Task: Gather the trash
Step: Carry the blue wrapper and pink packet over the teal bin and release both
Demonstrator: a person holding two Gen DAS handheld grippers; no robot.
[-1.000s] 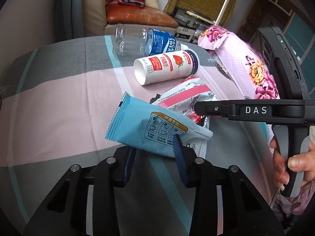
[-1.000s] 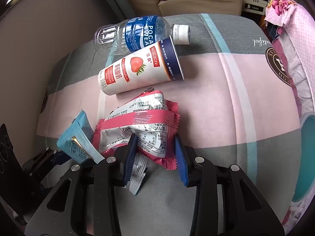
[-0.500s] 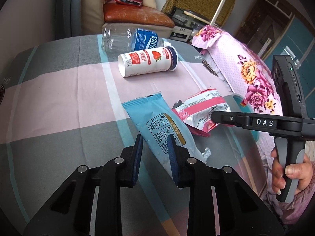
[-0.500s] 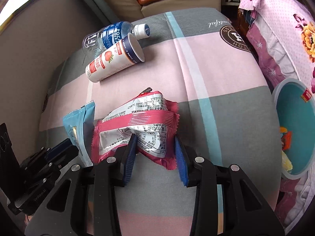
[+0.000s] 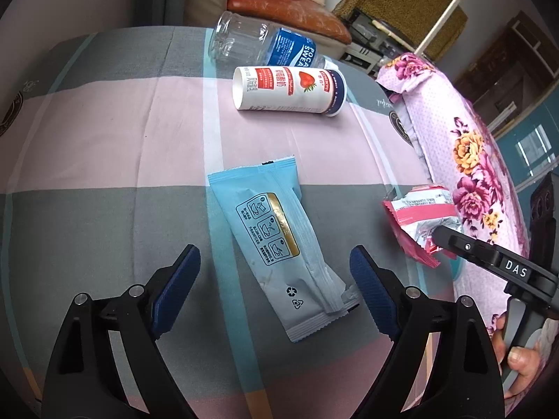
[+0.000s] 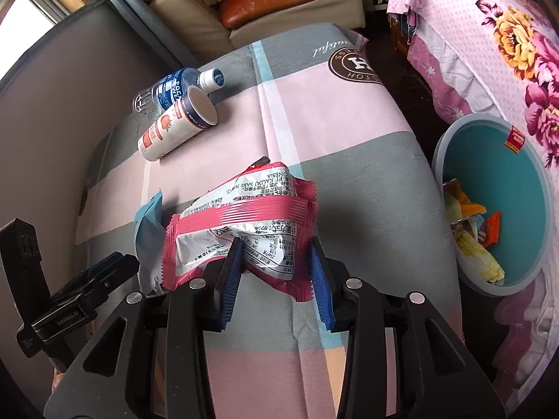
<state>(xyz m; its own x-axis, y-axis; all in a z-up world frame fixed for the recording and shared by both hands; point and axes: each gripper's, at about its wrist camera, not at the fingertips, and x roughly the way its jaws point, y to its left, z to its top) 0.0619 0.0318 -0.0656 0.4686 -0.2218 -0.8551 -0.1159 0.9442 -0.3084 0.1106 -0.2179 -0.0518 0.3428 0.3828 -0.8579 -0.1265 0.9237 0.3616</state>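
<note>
Nearest the right wrist camera, the right gripper (image 6: 276,272) was seen clamped on a crinkled red and silver wrapper (image 6: 241,223), its blue ribbed pads (image 6: 229,279) pressed into the foil from both sides. Only this view showed the round teal bin (image 6: 524,251) standing on the floor beside the bed, with crumpled orange and yellow wrappers inside. The left wrist view showed the same wrapper (image 5: 417,216) held up at the bed's right edge by a black finger marked DAS, with a hand (image 5: 520,363) wrapped around the handle below.

In the left wrist view, the left gripper (image 5: 276,289) was held with its fingers spread wide apart, nothing between them but the near end of a flat light blue sachet (image 5: 276,244), which lay on the bedsheet (image 5: 104,160) untouched. The sheet was soft cloth in broad pink and grey bands with thin teal stripes.

Farther back, a white paper cup (image 5: 288,89) with a strawberry print was seen lying on its side. Just behind it, touching, lay a clear ribbed plastic bottle (image 5: 258,43) with a blue label. A floral pink quilt (image 5: 471,139) was piled to the right.
</note>
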